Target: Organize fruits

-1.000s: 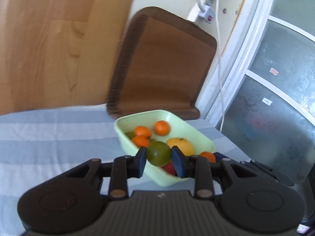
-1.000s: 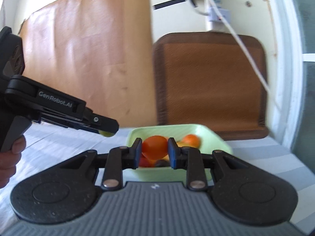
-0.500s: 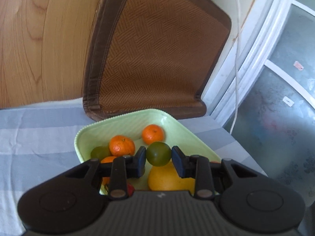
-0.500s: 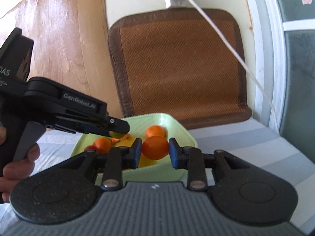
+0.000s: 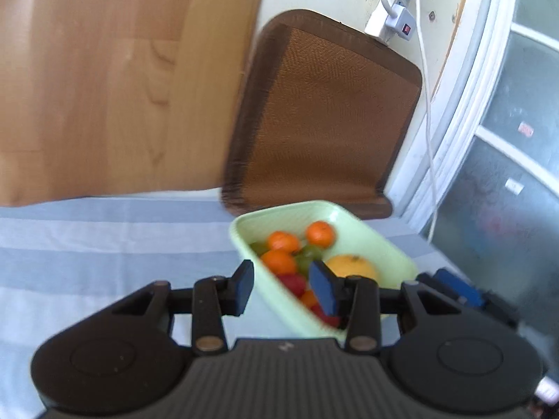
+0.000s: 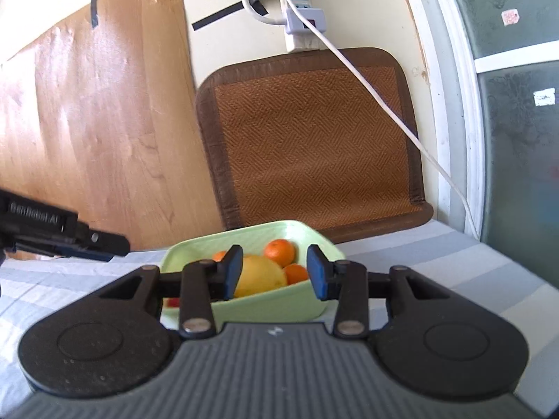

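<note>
A pale green bowl (image 5: pixel 380 244) stands on the striped cloth and holds tangerines (image 5: pixel 319 233), green fruits (image 5: pixel 309 255), a large yellow-orange fruit (image 5: pixel 351 267) and red fruits (image 5: pixel 291 282). My left gripper (image 5: pixel 283 288) is open and empty, just in front of the bowl's near rim. In the right wrist view the bowl (image 6: pixel 272 303) shows the yellow fruit (image 6: pixel 258 276) and tangerines (image 6: pixel 279 251). My right gripper (image 6: pixel 274 276) is open and empty, close before the bowl. The left gripper (image 6: pixel 87 242) shows at that view's left edge.
A brown woven mat (image 6: pixel 314 139) leans upright against the wall behind the bowl. A wooden panel (image 5: pixel 104 87) stands to its left. A power strip with a white cable (image 6: pixel 367 90) hangs on the wall. A frosted glass door (image 5: pixel 506 174) is at the right.
Both grippers have opened and pulled back from over the bowl. The green fruit and the tangerine they held are no longer between the jaws.
</note>
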{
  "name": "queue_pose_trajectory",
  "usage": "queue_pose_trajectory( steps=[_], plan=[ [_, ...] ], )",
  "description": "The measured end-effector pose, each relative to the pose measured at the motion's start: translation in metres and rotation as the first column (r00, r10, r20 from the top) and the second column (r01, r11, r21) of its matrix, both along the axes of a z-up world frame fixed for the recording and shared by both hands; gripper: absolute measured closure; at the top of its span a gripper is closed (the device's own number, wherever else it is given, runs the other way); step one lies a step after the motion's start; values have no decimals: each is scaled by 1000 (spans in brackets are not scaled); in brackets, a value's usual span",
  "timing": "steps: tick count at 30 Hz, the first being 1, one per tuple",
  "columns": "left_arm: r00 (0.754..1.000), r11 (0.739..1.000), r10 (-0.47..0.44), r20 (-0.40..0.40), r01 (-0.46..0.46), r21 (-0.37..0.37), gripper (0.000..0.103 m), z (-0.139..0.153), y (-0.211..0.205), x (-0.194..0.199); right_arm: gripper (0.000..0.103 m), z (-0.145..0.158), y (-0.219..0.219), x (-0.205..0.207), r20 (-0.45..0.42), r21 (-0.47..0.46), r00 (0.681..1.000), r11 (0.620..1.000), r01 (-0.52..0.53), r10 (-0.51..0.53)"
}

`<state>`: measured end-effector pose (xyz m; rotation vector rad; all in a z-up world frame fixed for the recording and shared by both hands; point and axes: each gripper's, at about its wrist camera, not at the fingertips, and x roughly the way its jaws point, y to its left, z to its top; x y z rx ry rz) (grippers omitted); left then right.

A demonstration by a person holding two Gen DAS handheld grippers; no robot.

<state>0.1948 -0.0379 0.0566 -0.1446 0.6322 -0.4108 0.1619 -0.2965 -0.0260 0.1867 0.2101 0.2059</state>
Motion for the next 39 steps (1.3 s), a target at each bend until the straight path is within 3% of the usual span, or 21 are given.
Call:
queue_pose_trajectory(
  steps=[2, 4, 9, 11, 13, 16, 24, 27, 39],
  plan=[
    [1000, 999, 21, 18, -21, 48, 61, -3, 6, -22, 60, -5, 8, -15, -20, 19, 1000, 1000, -5, 5],
    [999, 995, 42, 34, -45, 91, 48, -6, 9, -41, 60, -8, 15, -28, -43, 47, 999, 999, -2, 4],
    [998, 989, 56, 42, -61, 131, 41, -9, 12, -77, 60, -19, 31, -48, -125, 104, 991, 994, -25, 38],
    [997, 989, 67, 44, -72, 132, 30, -11, 14, -88, 60, -23, 37, -54, -151, 102, 988, 994, -29, 44],
    [994, 985, 88, 62, -97, 144, 0, -12, 17, -101, 60, -26, 40, -58, -172, 116, 984, 993, -36, 56],
    [987, 974, 118, 106, -136, 183, 0, -13, 18, -118, 59, -28, 41, -62, -184, 123, 982, 992, -28, 50],
    [978, 952, 196, 68, -206, 225, 0, -28, 27, -131, 59, -32, 42, -66, -206, 137, 978, 990, -16, 45],
    [972, 941, 228, 50, -233, 245, 0, -32, 30, -129, 50, -33, 40, -66, -204, 146, 978, 989, -12, 42],
    [953, 910, 288, 89, -302, 286, 0, -40, 32, -127, 48, -33, 40, -65, -197, 152, 979, 988, -24, 54]
  ],
)
